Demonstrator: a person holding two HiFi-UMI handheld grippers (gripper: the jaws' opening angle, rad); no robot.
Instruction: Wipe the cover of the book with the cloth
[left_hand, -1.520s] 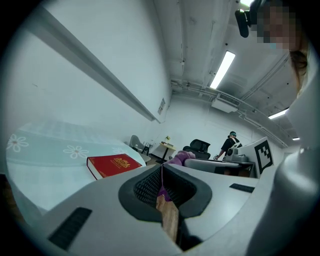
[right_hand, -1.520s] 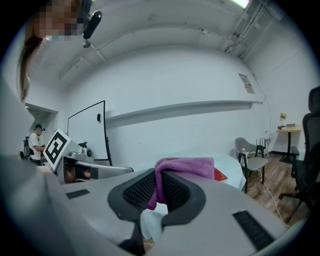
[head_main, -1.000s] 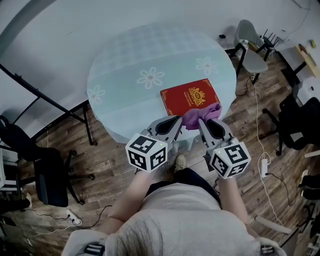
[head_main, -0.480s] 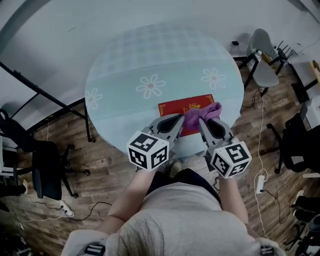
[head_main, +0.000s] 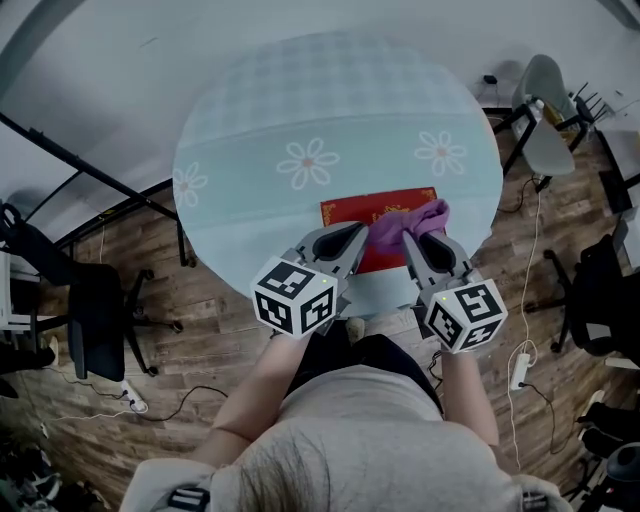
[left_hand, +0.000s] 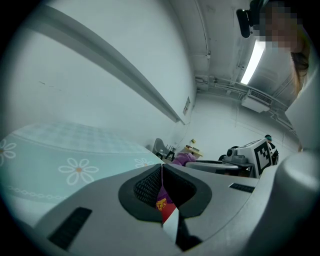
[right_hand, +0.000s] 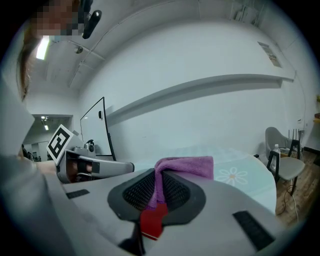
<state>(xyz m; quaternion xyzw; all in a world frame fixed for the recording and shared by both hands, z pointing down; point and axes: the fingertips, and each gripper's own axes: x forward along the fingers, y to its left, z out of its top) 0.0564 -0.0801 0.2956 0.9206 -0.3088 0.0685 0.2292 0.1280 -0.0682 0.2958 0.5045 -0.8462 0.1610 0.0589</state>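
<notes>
A red book (head_main: 372, 212) with gold print lies near the front edge of the round table (head_main: 260, 110), which has a pale teal daisy cover. A purple cloth (head_main: 408, 221) rests on the right part of the book's cover, and my right gripper (head_main: 409, 238) is shut on it. In the right gripper view the cloth (right_hand: 187, 165) bunches out past the jaws, with the red book (right_hand: 151, 223) below them. My left gripper (head_main: 356, 234) is shut with nothing in it, its tip over the book's near edge. A strip of the book (left_hand: 162, 204) shows under its jaws.
Grey chairs (head_main: 548, 112) stand to the right of the table and a black office chair (head_main: 88, 325) to the left. A black stand leg (head_main: 95, 165) crosses the left side. Cables and a power strip (head_main: 518, 368) lie on the wooden floor.
Both grippers have moved forward over the book. The purple cloth has slid from the book's near right corner onto its cover, and the near half of the book is now hidden.
</notes>
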